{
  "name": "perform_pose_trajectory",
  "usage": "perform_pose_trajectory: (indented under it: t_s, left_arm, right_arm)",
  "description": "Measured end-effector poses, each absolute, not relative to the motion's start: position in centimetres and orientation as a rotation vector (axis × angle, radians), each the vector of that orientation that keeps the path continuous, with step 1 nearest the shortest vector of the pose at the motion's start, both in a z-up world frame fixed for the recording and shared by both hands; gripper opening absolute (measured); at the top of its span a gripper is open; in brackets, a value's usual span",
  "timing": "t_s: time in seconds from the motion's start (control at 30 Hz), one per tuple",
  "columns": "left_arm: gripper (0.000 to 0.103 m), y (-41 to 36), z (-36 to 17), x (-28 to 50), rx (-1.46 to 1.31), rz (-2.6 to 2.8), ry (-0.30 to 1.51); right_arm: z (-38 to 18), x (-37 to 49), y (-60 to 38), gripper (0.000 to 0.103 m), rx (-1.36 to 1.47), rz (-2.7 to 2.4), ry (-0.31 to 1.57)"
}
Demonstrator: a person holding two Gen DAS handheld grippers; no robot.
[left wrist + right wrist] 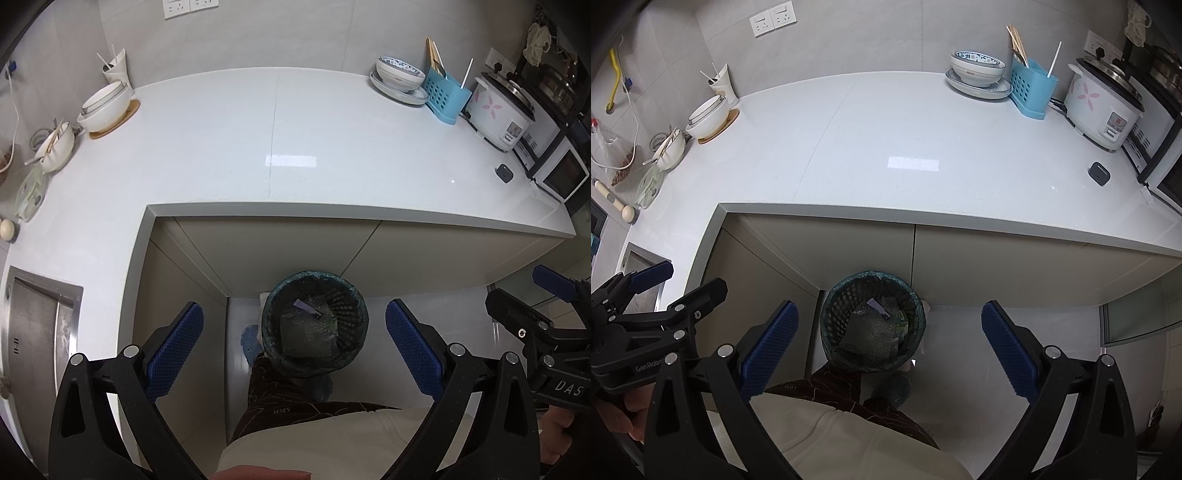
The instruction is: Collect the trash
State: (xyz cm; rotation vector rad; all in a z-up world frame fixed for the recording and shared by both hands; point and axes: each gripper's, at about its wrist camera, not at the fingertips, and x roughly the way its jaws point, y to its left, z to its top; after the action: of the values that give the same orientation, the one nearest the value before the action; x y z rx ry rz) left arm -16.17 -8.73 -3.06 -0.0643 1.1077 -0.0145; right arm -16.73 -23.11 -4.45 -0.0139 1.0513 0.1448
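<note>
A dark mesh waste bin (315,324) (873,320) with a green liner stands on the floor in front of the cabinets. Inside lie bubble wrap (308,329) (870,338) and a small purple wrapper (307,308) (879,307). My left gripper (294,350) hangs open high above the bin, nothing between its blue pads. My right gripper (890,349) is open too, held at about the same height just to the right. Each gripper shows at the edge of the other's view.
An L-shaped white counter (229,147) (871,147) wraps the corner. Bowls (105,107), a blue utensil caddy (445,94), a rice cooker (498,112), a small grey device (504,173) and a microwave (561,177) line its back and sides. A sink (37,325) lies left. A person's legs stand beside the bin.
</note>
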Motion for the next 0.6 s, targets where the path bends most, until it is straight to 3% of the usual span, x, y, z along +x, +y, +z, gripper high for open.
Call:
perform_pose_trajectory:
  t_s: [0.6]
  left_arm:
    - [0.097,-8.5,-3.1,-16.3,-0.060,-0.020,1.111]
  right_arm:
    - [-4.7,-17.0,-22.1,0.095,-0.012,0.145,1.056]
